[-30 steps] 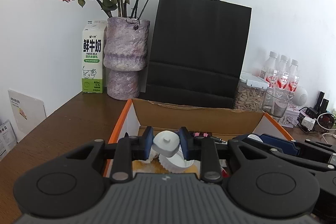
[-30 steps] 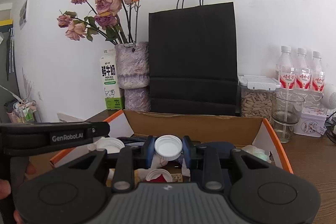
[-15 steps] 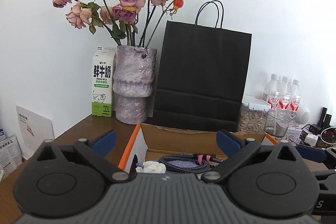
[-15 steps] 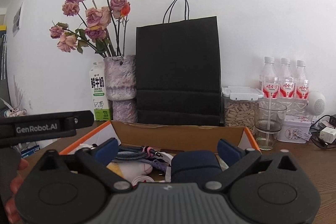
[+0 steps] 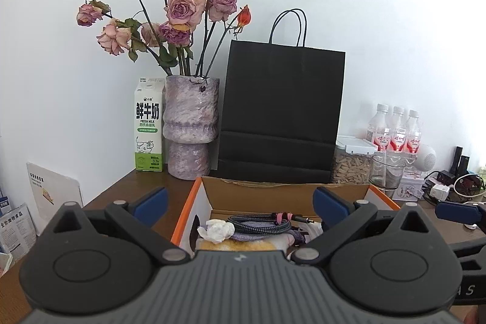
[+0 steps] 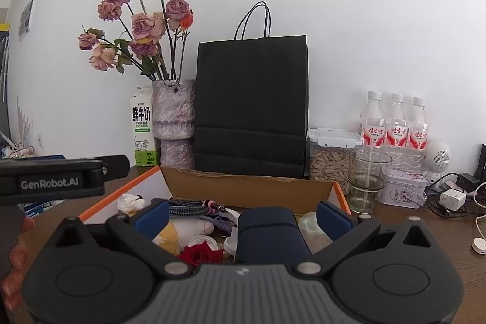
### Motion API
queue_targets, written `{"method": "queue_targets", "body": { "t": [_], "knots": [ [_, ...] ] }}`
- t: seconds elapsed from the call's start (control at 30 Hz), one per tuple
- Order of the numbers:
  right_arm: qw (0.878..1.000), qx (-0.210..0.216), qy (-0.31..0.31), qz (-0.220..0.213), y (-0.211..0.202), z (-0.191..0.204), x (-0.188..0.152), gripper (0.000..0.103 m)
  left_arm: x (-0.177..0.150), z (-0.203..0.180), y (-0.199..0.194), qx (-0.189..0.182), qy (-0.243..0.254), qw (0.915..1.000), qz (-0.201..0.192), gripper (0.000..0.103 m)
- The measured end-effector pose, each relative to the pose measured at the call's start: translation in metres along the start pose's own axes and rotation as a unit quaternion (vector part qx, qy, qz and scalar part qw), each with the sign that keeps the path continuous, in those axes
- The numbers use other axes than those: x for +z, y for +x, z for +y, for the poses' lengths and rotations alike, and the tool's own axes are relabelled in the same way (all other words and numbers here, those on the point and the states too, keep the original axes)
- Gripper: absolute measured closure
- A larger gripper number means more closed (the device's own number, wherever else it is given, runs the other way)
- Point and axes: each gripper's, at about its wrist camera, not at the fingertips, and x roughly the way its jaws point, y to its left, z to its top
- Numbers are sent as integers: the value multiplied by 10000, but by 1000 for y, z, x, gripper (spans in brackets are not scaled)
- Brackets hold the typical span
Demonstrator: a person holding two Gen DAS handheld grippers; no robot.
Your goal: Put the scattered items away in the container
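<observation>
Left gripper and right gripper are both standing released, grasping nothing, over the cardboard box. Braided cable, crumpled tissue and navy case are lying inside.

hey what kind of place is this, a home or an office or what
Probably a lived-in home table against a wall: dried roses in a vase, a milk carton, and chargers and cables crowding the right end.

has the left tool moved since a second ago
Yes. The left tool has backed away and risen: the black bag looks smaller and the cardboard box sits lower. Its jaws have just opened, empty.
</observation>
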Motion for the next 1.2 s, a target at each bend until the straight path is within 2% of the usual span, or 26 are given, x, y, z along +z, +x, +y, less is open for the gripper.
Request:
{"method": "queue_targets", "body": {
  "t": [0.23, 0.5, 0.67, 0.83, 1.2],
  "knots": [
    [9996, -222, 20, 185, -50, 3, -13, 0, -8, -5, -45, -193, 175, 9997, 32, 0],
    [9974, -355, 177, 608, -109, 6, -41, 0, -34, -2, -99, -248, 136, 9982, 533, 0],
    [9965, -322, 327, 700, -142, 10, -52, 0, -49, -5, -133, -260, 49, 9971, 713, 0],
    [9965, -345, 347, 671, -167, 15, -58, 0, -57, -9, -162, 29, 158, 9979, 620, 0],
    [9962, -310, 427, 694, -186, 21, -63, 0, -63, -13, -186, 111, 286, 9977, 610, 0]
  ]
}}
